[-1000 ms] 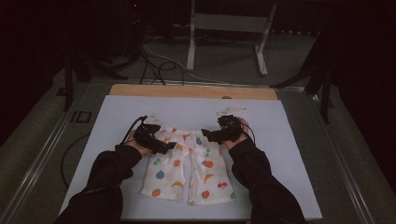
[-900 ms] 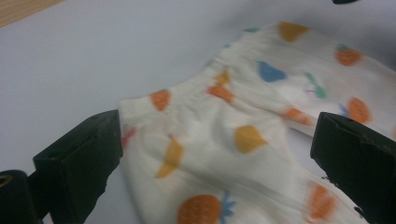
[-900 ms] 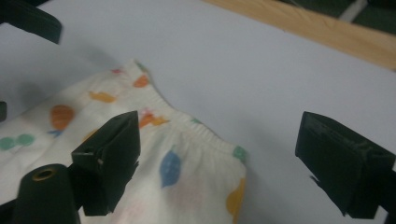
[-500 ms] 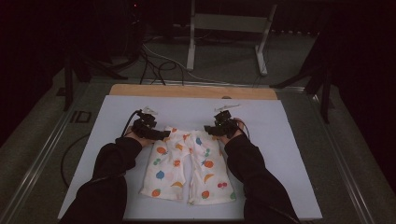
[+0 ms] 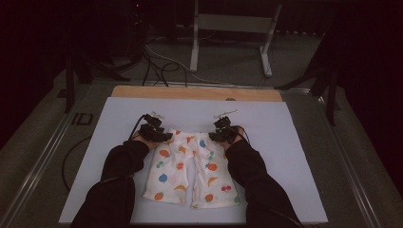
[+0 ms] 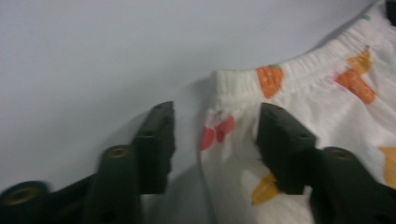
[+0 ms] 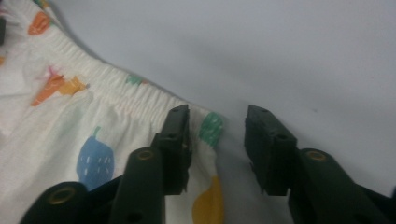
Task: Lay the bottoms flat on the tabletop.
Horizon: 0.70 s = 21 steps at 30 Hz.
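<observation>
Fruit-print shorts (image 5: 189,168) lie flat on the white surface (image 5: 294,142); left tongs (image 6: 212,135) gape, straddling one waistband corner. Right tongs (image 7: 217,140) gape likewise around the opposite corner, gripping nothing.

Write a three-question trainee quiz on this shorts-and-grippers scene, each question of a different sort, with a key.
1. True or false: the left gripper is shut on the shorts.
2. Which part of the shorts do both grippers straddle? A) leg hems B) waistband corners C) crotch
3. Fill in: the shorts lie flat on a ____ mat.

Key: 1 false, its fingers stand apart, as do those of the right gripper; 2 B; 3 white.
</observation>
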Each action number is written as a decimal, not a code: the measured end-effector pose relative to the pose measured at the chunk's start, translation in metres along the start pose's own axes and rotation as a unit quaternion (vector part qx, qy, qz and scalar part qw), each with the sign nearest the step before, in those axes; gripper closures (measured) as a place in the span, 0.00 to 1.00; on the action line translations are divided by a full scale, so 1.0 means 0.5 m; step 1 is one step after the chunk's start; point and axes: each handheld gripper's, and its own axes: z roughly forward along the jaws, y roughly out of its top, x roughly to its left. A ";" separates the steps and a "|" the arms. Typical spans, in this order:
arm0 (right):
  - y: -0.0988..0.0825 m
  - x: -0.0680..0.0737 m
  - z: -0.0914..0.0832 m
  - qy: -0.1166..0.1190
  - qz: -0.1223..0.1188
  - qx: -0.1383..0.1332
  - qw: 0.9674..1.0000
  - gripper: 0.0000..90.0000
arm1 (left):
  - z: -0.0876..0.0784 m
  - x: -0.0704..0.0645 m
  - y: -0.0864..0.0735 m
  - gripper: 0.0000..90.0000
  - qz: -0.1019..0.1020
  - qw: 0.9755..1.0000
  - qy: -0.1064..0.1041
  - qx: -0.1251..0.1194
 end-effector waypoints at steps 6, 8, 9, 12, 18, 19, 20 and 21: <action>-0.001 0.011 0.000 0.004 -0.008 -0.008 1.000 0.94 | 0.005 -0.012 0.002 0.90 0.007 1.000 -0.010 0.000; 0.000 0.012 -0.001 0.001 -0.011 -0.009 1.000 0.95 | 0.005 -0.014 0.003 0.95 0.007 1.000 -0.011 -0.002; 0.003 0.013 -0.003 -0.009 -0.016 -0.018 1.000 0.95 | 0.005 -0.017 0.005 0.97 0.011 1.000 -0.008 -0.006; 0.012 0.003 -0.010 -0.013 -0.014 -0.029 0.999 0.95 | 0.002 -0.016 0.010 0.98 0.005 1.000 -0.011 -0.017; 0.035 -0.018 -0.014 -0.015 -0.016 -0.035 0.999 0.96 | -0.002 -0.018 0.025 0.98 -0.004 0.999 -0.001 -0.040; 0.043 -0.023 -0.013 -0.018 -0.017 -0.038 0.999 0.95 | -0.003 -0.018 0.033 0.98 -0.004 0.999 0.004 -0.048; 0.047 -0.026 -0.012 -0.015 -0.018 -0.040 0.999 0.95 | -0.003 -0.018 0.033 0.98 -0.004 0.999 0.004 -0.048; 0.047 -0.026 -0.012 -0.015 -0.018 -0.040 0.999 0.95 | -0.003 -0.016 0.039 0.98 -0.005 0.999 0.008 -0.051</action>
